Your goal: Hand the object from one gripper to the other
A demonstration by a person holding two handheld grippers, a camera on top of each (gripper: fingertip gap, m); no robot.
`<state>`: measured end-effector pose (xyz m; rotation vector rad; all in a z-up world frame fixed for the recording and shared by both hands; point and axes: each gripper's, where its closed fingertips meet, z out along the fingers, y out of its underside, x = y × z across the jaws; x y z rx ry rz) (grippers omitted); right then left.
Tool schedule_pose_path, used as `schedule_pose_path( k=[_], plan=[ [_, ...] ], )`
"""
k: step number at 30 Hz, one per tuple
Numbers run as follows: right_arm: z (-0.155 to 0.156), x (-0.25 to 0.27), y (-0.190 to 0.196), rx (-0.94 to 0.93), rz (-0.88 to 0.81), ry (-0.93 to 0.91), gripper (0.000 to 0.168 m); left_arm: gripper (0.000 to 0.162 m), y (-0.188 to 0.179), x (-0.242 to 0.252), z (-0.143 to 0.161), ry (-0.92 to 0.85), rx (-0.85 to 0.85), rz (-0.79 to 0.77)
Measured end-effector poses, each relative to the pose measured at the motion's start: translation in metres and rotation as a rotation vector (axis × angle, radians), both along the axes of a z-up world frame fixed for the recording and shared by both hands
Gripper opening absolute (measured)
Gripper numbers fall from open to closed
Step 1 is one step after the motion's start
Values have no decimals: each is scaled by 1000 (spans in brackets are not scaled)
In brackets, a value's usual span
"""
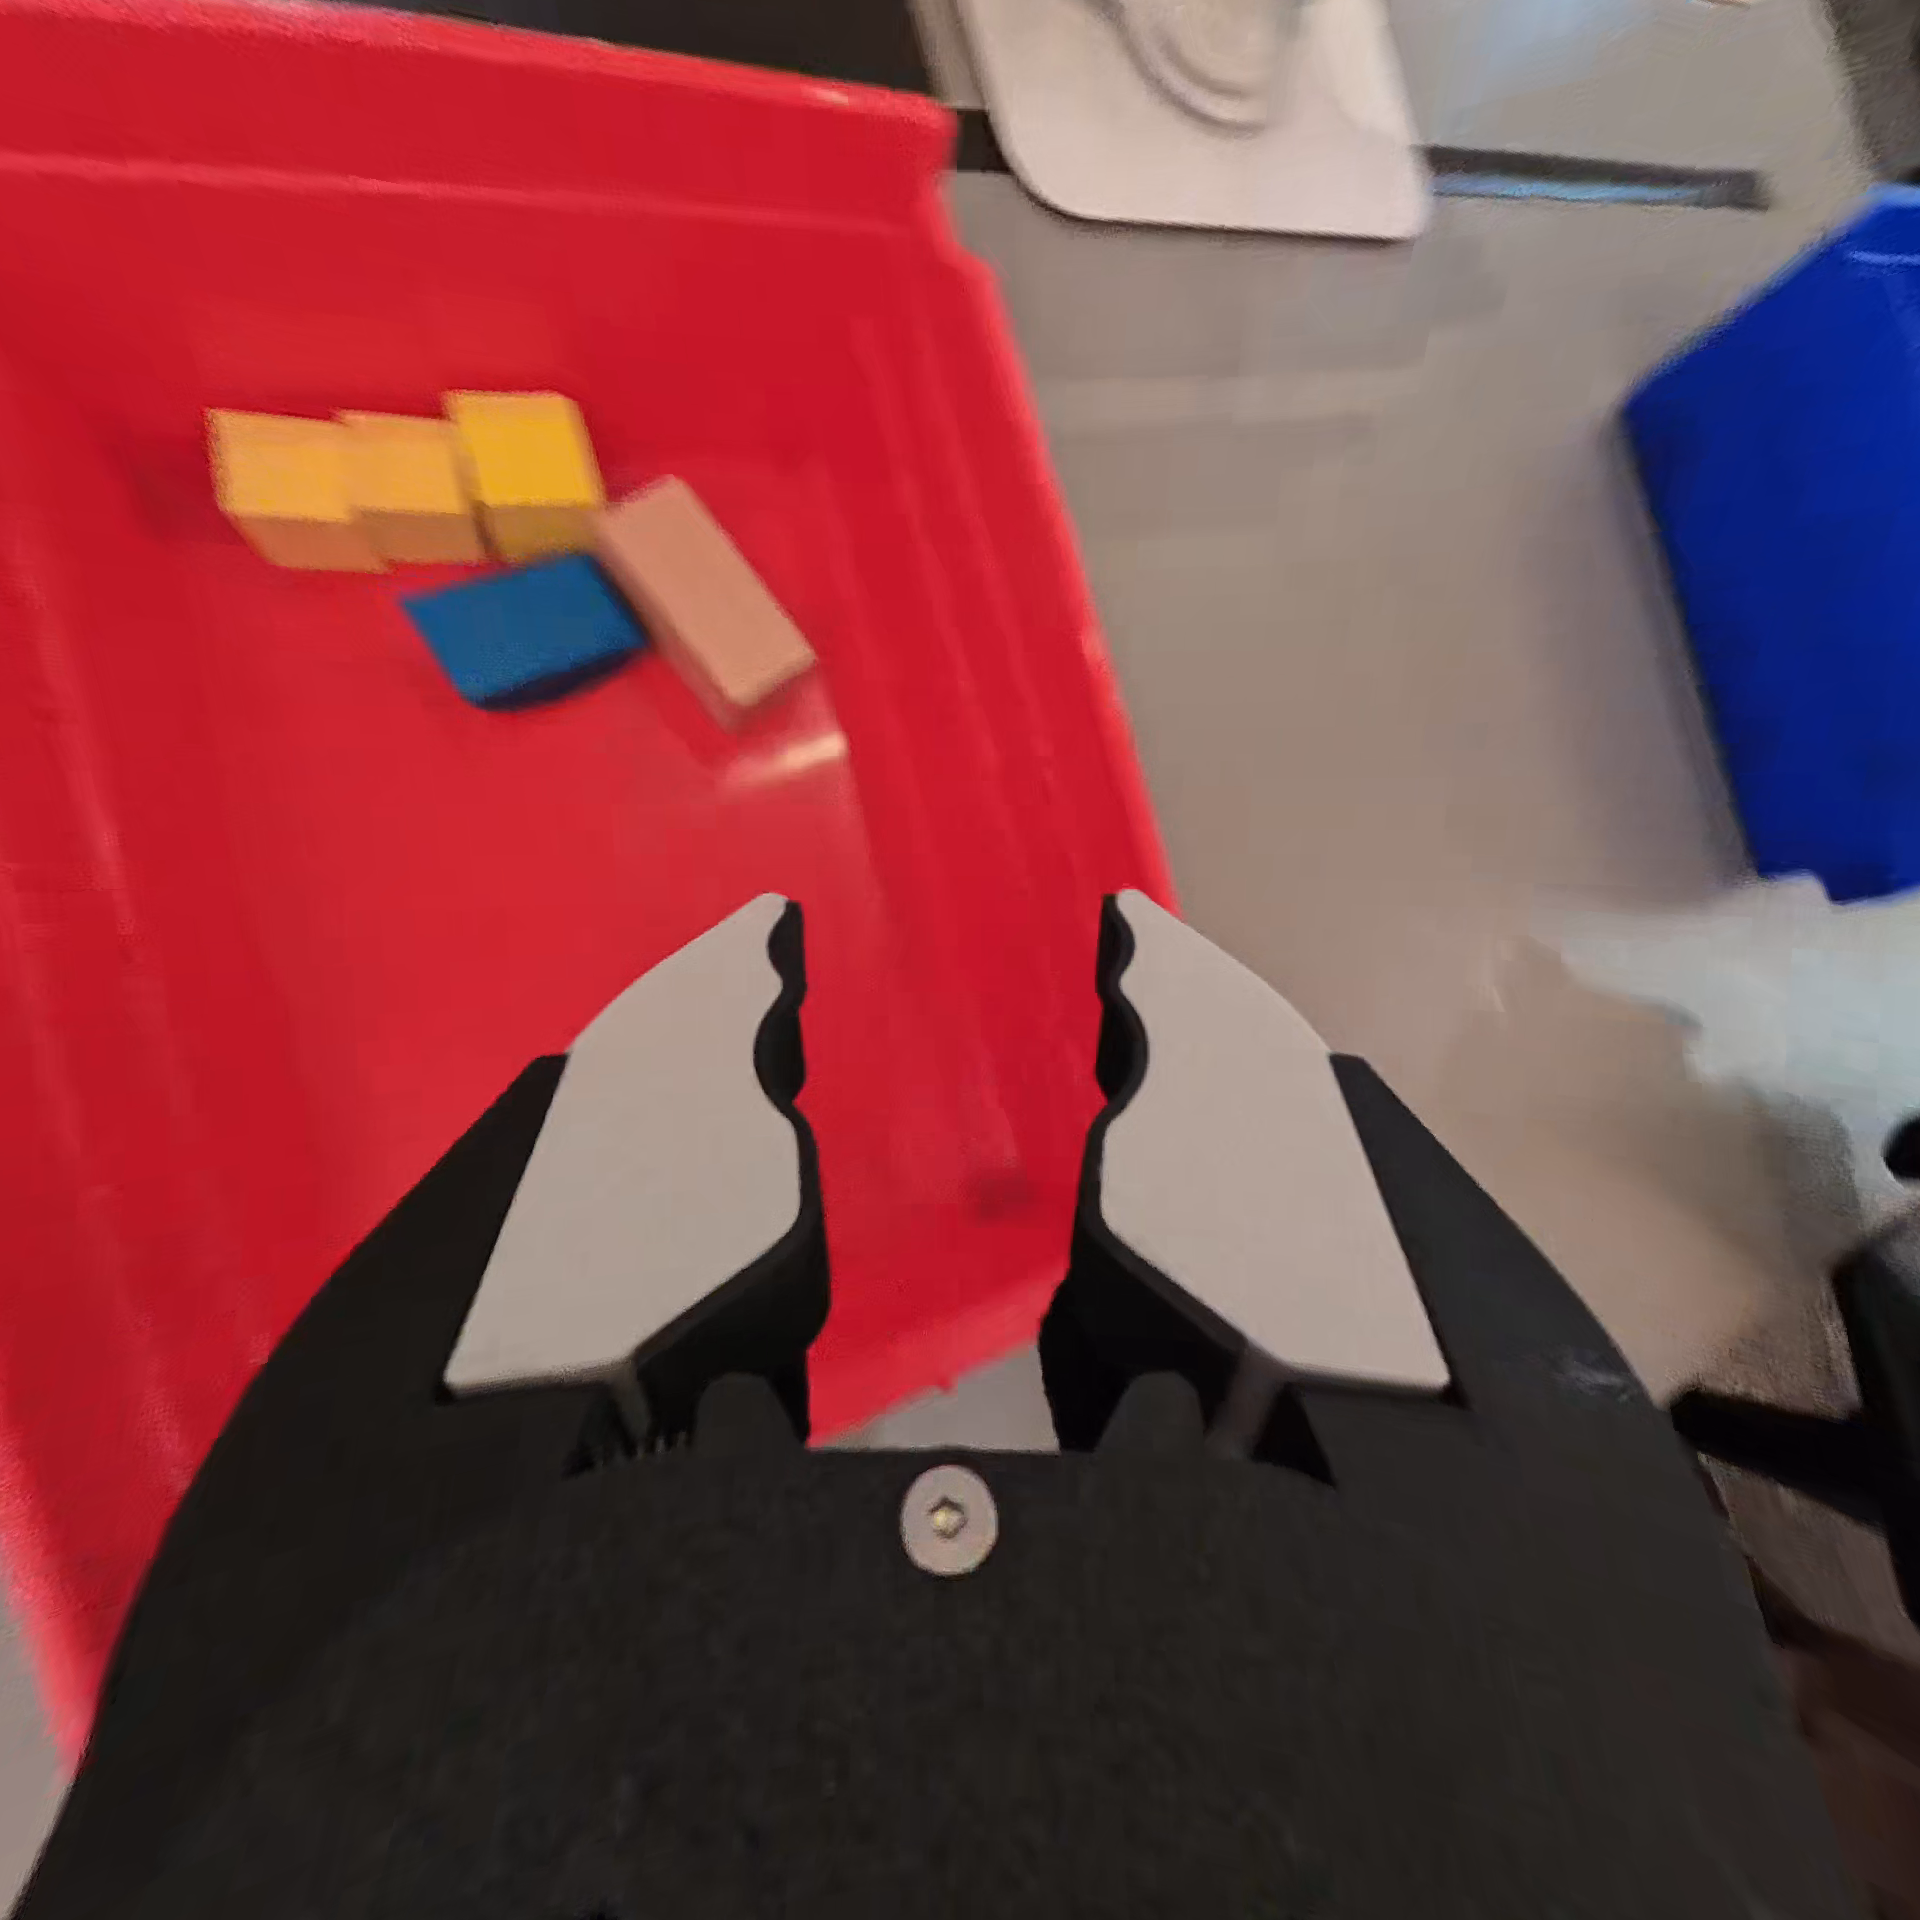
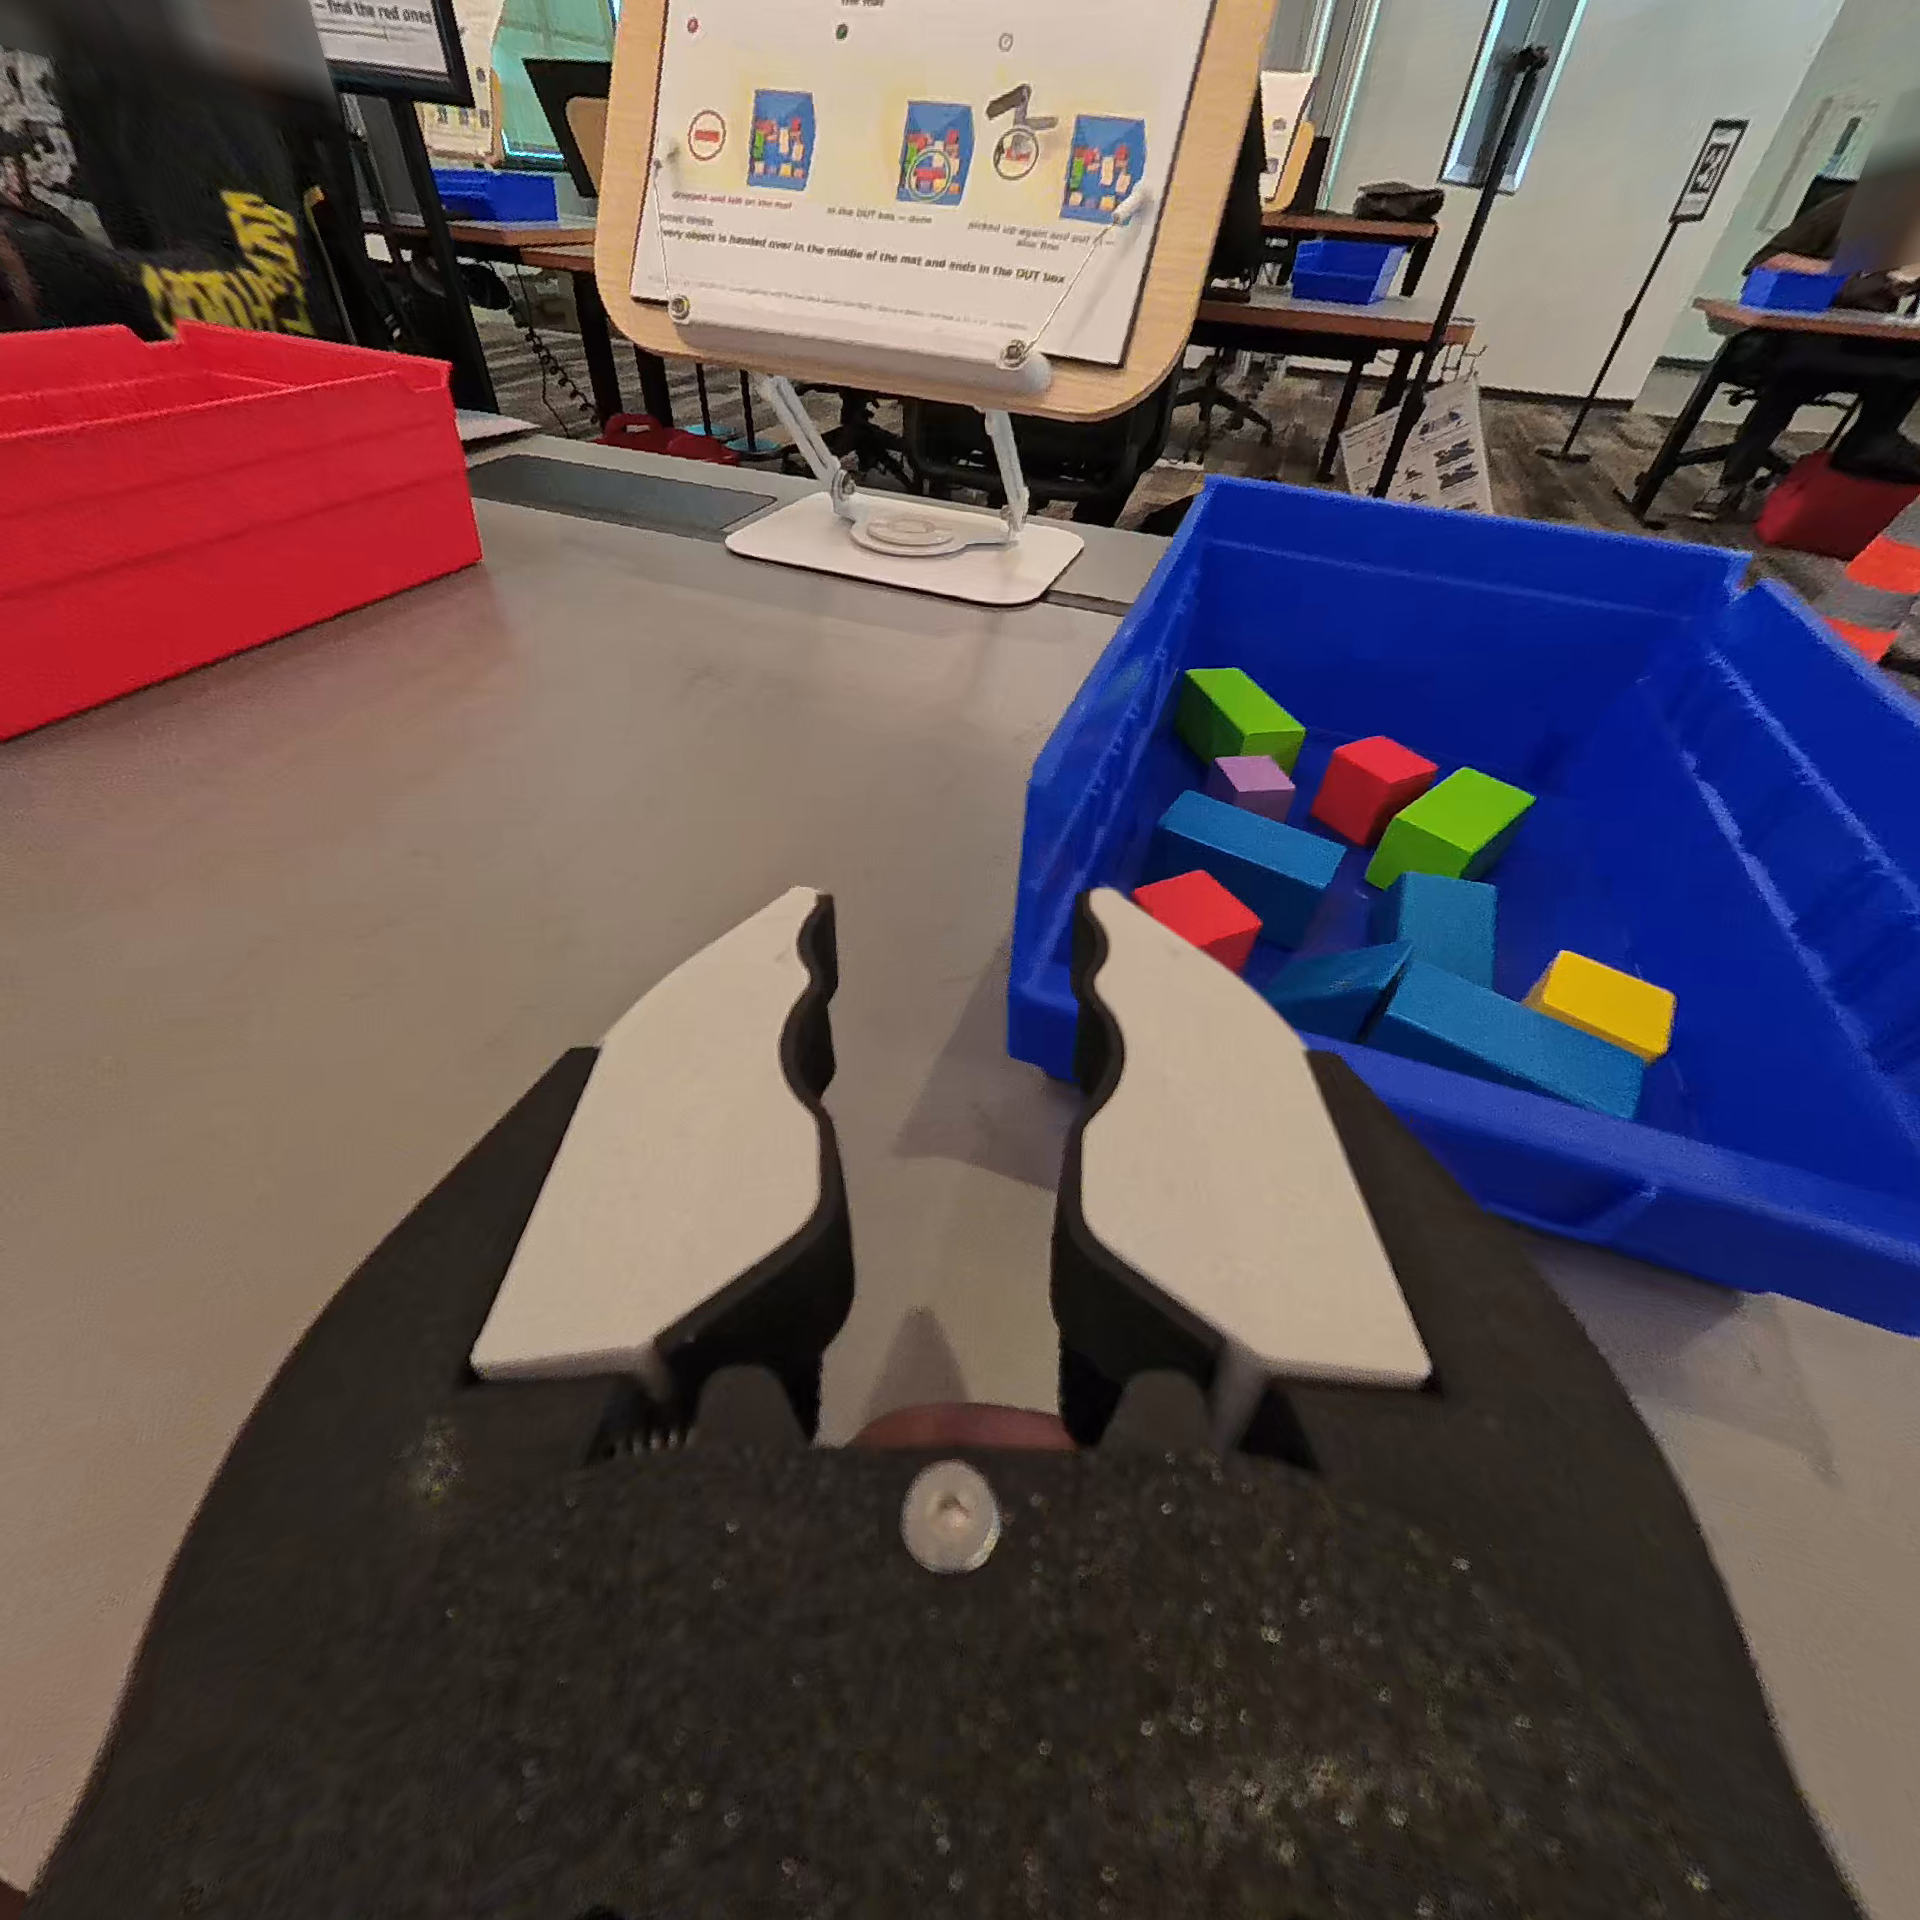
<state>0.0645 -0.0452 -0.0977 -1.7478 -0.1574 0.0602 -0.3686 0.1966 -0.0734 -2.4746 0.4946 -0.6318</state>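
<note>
Five blocks lie clustered in the red bin [image 1: 520, 935]: three yellow blocks [image 1: 405, 483], a blue block [image 1: 525, 629] and a tan block [image 1: 701, 597]. The left gripper [image 1: 949, 914] hangs above that bin, jaws spread and empty. The right gripper [image 2: 951, 909], jaws spread and empty, hovers over the grey tabletop [image 2: 520, 810] beside the blue bin [image 2: 1455, 582] of mixed blocks.

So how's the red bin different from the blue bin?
The red bin holds a few blocks, mostly yellow; the blue bin holds more, in green, red, blue, purple and yellow. The left gripper hangs over the red bin; the right gripper sits beside the blue bin. Both are open plastic bins.
</note>
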Motion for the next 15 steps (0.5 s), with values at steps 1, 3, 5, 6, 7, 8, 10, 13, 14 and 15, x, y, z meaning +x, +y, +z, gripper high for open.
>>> schedule_pose_path(
  k=[1,3,5,6,7,8,10,13,14,15],
  plan=[
    [-1,-3,1,-1,9,8,43,52,20,-2,-5,13,-33,20],
    [-4,-7,4,-10,24,4,43,44,53,-1,-15,17,-108,48],
    [-9,-10,5,-30,36,-21,43,39,79,3,-26,33,-168,67],
    [-10,-10,5,-32,38,-36,43,38,90,4,-33,56,-196,80],
    [-10,-10,5,-28,38,-49,43,38,98,5,-40,84,-225,87],
    [-9,-10,5,-23,37,-62,43,39,105,3,-48,128,-246,96],
    [-10,-8,4,-20,34,-83,43,39,119,-1,-61,211,-263,119],
    [-12,-5,2,-26,30,-88,44,41,132,-8,-74,305,-274,147],
    [-12,-5,0,-24,31,-89,44,41,135,-9,-77,316,-270,155],
    [-11,-5,-1,-21,29,-92,44,41,136,-6,-79,314,-273,155]
  ],
)
